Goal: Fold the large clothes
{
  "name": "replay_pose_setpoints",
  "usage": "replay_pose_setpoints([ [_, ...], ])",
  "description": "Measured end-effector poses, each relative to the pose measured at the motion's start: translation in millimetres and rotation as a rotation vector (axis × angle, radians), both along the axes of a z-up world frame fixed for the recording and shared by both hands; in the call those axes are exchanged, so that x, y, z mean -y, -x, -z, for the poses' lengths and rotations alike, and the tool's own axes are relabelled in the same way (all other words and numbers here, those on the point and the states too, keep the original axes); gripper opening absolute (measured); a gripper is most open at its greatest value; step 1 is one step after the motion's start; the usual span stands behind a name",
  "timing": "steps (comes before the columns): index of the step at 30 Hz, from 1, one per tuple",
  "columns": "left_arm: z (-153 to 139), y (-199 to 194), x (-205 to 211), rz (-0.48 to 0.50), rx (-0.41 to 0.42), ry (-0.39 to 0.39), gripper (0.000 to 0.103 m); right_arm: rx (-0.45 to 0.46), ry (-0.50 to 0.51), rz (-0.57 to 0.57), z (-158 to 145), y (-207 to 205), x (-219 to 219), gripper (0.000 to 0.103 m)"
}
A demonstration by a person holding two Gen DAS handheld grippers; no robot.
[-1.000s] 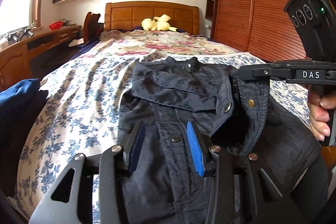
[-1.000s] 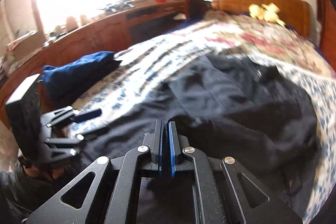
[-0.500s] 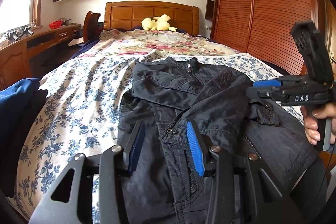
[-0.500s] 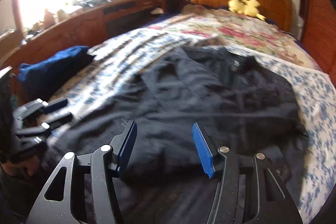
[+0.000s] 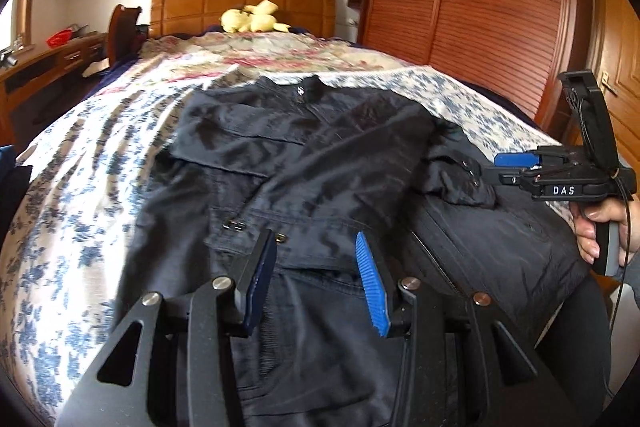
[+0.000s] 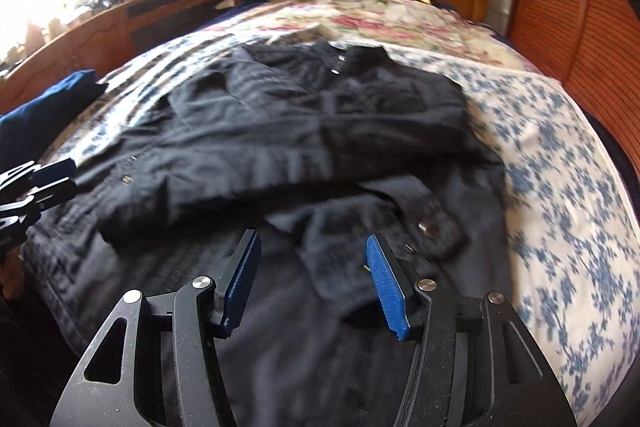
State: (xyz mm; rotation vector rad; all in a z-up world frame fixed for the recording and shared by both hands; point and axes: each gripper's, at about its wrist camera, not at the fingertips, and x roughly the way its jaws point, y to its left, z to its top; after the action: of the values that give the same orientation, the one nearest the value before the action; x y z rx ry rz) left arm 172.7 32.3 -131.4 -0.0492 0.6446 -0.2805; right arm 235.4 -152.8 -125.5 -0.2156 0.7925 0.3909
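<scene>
A dark navy jacket (image 5: 304, 171) lies front-up on the bed, collar toward the headboard, with one sleeve folded across its front. It also shows in the right wrist view (image 6: 320, 147). The sleeve cuff (image 6: 432, 223) with its snap lies near the jacket's right edge. My left gripper (image 5: 316, 259) is open and empty over the jacket's lower front. My right gripper (image 6: 312, 259) is open and empty just above the cuff; it also shows in the left wrist view (image 5: 496, 169), at the jacket's right side.
The bed has a blue floral sheet (image 5: 80, 227) and a pink floral quilt (image 5: 280, 51). A yellow plush toy (image 5: 252, 19) sits by the wooden headboard. A blue garment (image 6: 44, 103) lies at the bed's left edge. A wooden wardrobe (image 5: 480, 7) stands on the right, a desk (image 6: 120, 15) on the left.
My right gripper was shut on the sleeve, carried it across the jacket, opened and let it go, then drew back to the right. The left gripper stayed open.
</scene>
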Motion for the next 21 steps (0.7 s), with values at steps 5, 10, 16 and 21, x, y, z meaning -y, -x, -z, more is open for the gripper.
replay_pose_setpoints([
  [5, 10, -4, 15, 0.046, -0.042, 0.009, 0.04, -0.008, 0.008, 0.046, 11, 4, 21, 0.056],
  [10, 19, -5, 28, 0.081, -0.082, -0.022, 0.035, -0.03, 0.016, 0.068, 24, 5, 32, 0.056],
  [16, 31, -11, 30, 0.083, -0.13, -0.045, 0.015, -0.054, 0.02, 0.076, 38, 7, 39, 0.056],
  [21, 21, -4, 29, 0.096, -0.089, -0.057, 0.004, -0.057, 0.014, 0.079, 41, 7, 42, 0.056],
])
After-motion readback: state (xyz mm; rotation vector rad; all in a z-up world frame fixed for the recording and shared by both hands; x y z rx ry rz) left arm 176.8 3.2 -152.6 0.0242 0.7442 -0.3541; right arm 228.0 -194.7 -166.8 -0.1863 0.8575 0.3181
